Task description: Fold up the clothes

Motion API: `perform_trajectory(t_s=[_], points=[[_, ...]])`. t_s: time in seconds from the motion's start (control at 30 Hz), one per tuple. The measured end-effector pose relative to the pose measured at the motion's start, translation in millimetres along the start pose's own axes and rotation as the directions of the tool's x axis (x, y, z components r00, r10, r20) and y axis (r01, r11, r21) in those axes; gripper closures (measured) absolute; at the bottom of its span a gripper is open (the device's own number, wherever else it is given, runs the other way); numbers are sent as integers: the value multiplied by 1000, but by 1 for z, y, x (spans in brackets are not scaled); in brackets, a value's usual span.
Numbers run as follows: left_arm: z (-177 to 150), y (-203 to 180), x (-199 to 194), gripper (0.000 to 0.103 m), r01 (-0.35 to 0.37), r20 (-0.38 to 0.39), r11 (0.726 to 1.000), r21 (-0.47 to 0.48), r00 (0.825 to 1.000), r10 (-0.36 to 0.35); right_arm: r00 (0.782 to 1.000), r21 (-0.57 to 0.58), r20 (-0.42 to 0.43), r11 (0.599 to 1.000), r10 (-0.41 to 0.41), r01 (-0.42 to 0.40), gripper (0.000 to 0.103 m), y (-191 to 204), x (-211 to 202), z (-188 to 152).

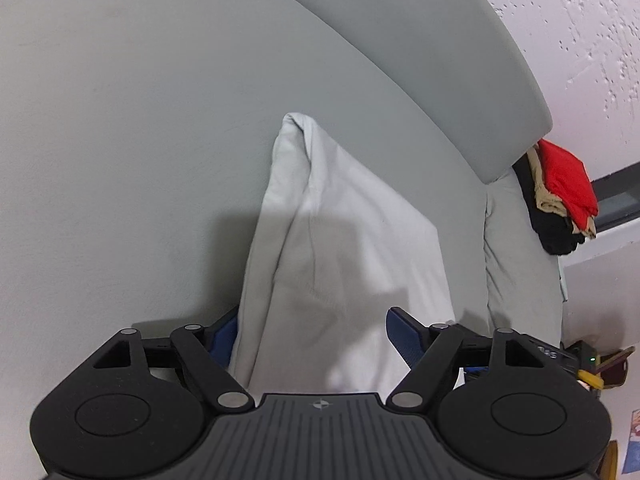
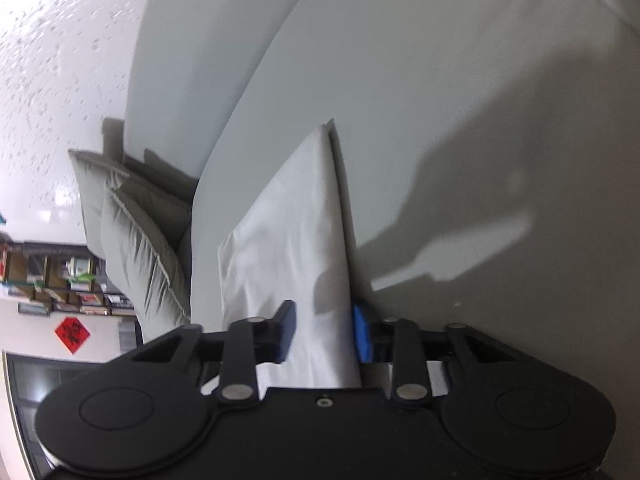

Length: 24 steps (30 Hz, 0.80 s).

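Note:
A white folded garment (image 1: 344, 232) lies lengthways on the grey bed sheet (image 1: 132, 128). My left gripper (image 1: 312, 336) stands at its near end with jaws wide apart. The cloth runs between the blue pads (image 1: 402, 336) without being squeezed, and it hides most of the left pad. In the right wrist view the same garment (image 2: 292, 220) shows a sharp folded edge on its right side. My right gripper (image 2: 324, 334) straddles that edge with jaws fairly narrow. One pad (image 2: 286, 332) rests over the cloth, the other sits just outside the edge. The strip between them lies flat, not pinched.
A grey headboard cushion (image 1: 420, 52) runs along the far side of the bed. A pile of red, tan and black clothes (image 1: 560, 196) sits beyond its end. Two grey pillows (image 2: 132, 232) lean by the wall. Shelves with clutter (image 2: 60, 280) stand at the far left.

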<state>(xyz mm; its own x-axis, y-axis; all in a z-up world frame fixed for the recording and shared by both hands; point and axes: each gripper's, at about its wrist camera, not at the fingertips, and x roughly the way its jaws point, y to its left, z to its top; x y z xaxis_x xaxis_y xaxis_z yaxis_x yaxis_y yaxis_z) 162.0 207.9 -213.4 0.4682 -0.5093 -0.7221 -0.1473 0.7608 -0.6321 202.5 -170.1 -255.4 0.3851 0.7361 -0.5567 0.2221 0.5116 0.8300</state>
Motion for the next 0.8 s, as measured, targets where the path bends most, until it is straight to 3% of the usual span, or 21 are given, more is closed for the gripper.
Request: perform_trajectory(t_s=[0.17,0.2,0.23,0.27,0.3,0.37,0.43,0.5,0.57,0.67,0.8], points=[[11,-4,13,41,-3,8,1000,-6,1000,3,998,60,43,997,51,-53,85,-6,17,9],[12,-7,16,47,-18,12,1000,3,1000,18,997,57,52,997,49,-52,86,-6,19,10],[13,-10,19,63,-33,16,999,13,999,33,997,51,61,998,45,-48,86,-4,22,11],[13,-14,21,72,-57,19,998,24,998,57,997,45,70,998,42,-45,87,-3,24,11],[12,-17,22,87,-83,19,996,33,996,83,997,33,77,999,28,-31,89,0,26,12],[7,-27,21,91,-134,44,989,67,990,131,995,-30,97,999,-32,35,95,12,29,11],[-2,-46,16,92,-214,95,967,140,975,203,985,-168,140,978,-104,127,95,34,28,2],[-20,-73,6,93,-309,185,919,245,945,269,966,-305,209,929,-152,212,96,58,20,-14],[-44,-103,-11,93,-394,304,853,343,905,296,949,-403,278,879,-150,257,96,80,4,-33],[-84,-143,-47,93,-465,481,783,414,842,246,920,-508,380,811,-91,290,97,107,-37,-67],[-128,-188,-102,93,-433,618,784,445,782,82,865,-594,501,743,40,309,97,134,-115,-117]])
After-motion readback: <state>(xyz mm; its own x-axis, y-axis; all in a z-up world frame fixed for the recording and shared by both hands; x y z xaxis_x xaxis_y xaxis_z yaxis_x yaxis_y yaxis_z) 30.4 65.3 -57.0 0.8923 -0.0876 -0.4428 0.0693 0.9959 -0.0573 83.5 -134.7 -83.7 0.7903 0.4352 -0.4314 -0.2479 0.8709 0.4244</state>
